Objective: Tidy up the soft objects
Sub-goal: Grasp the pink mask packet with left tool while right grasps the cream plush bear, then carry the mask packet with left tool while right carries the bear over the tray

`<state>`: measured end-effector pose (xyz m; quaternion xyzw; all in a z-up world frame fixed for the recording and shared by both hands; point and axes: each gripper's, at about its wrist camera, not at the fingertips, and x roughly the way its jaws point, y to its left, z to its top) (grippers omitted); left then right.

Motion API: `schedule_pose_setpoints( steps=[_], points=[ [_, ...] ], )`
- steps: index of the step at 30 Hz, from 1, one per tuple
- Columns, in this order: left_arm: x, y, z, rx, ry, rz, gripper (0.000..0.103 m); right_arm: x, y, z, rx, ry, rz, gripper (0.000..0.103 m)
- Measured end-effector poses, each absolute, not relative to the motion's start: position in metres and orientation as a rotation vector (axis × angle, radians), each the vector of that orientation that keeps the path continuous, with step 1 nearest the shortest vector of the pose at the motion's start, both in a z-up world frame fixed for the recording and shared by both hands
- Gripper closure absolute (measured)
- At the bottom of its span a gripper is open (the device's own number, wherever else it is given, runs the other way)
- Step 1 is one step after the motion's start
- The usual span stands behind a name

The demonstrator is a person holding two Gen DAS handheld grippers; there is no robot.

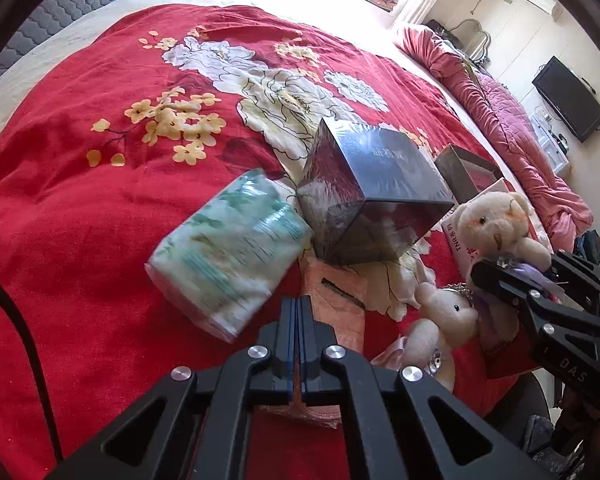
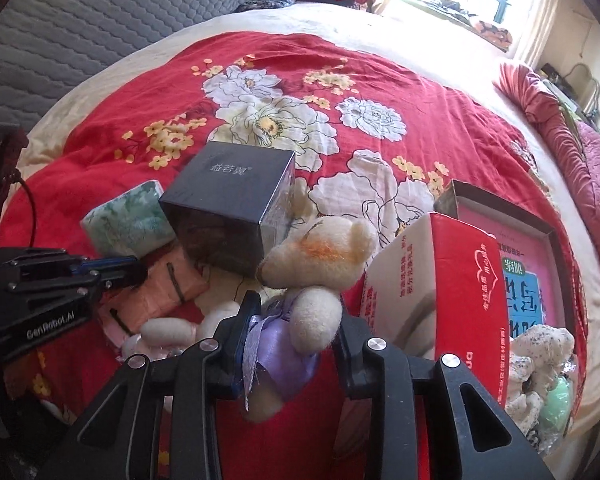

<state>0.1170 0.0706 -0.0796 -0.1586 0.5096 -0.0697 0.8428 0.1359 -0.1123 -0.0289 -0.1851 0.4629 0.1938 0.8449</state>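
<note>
Left tongs [image 1: 299,312] are pressed together on the near edge of a pink pack [image 1: 334,300], which lies flat on the bed's red quilt [image 1: 80,208]; the pack's film shows between and below the pads. Right tongs [image 2: 290,334] pinch a cream bear [image 2: 320,264] at its body, at the lilac ribbon [image 2: 278,354]; the bear's head and one arm stand clear above the tongs, and it appears lifted off the quilt.

A second cream bear [image 1: 446,312] lies on the quilt just beside the pink pack, on the side toward the right tongs. A tissue pack [image 1: 228,248] with green print lies on the other side of the pink pack, touching a dark box [image 1: 374,196] that stands tilted with one corner toward the left camera. A red carton [image 2: 440,292] stands just beside the held bear. Behind the carton sits an open box [image 2: 508,224] with pink printed contents. A speckled white toy [image 2: 540,356] and a green soft item [image 2: 556,404] lie at the right edge of the right view, near the carton.
</note>
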Motion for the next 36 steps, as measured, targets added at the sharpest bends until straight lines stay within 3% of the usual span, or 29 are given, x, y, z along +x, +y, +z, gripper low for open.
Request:
schedule_pose_setpoints(
  steps=[12, 13, 15, 16, 17, 31, 33, 35, 36],
  points=[
    [0.111, 0.069, -0.082, -0.357, 1.101, -0.173, 0.101, 0.128, -0.13, -0.004, -0.307, 0.901, 0.433, 0.069],
    [0.11, 0.069, -0.083, -0.349, 1.101, -0.16, 0.096, 0.127, -0.13, -0.002, -0.302, 0.894, 0.439, 0.069],
    [0.109, 0.068, -0.084, -0.326, 1.113, -0.145, 0.075, 0.126, -0.131, 0.003, -0.291, 0.882, 0.445, 0.069],
    [0.109, 0.069, -0.085, -0.322, 1.123, -0.139, 0.054, 0.125, -0.132, 0.004, -0.287, 0.876, 0.448, 0.069],
    [0.109, 0.069, -0.085, -0.336, 1.128, -0.145, 0.045, 0.125, -0.132, 0.006, -0.282, 0.876, 0.45, 0.069],
    [0.123, 0.027, -0.093, -0.111, 1.185, -0.118, 0.045, 0.124, -0.156, 0.023, -0.186, 0.833, 0.448, 0.068],
    [0.125, 0.021, -0.097, -0.067, 1.203, -0.107, 0.047, 0.125, -0.159, 0.025, -0.167, 0.832, 0.455, 0.068],
    [0.125, 0.015, -0.1, -0.014, 1.203, -0.095, 0.059, 0.123, -0.159, 0.026, -0.162, 0.828, 0.459, 0.068],
    [0.125, 0.014, -0.1, -0.016, 1.2, -0.099, 0.06, 0.123, -0.159, 0.027, -0.16, 0.824, 0.462, 0.068]
  ],
)
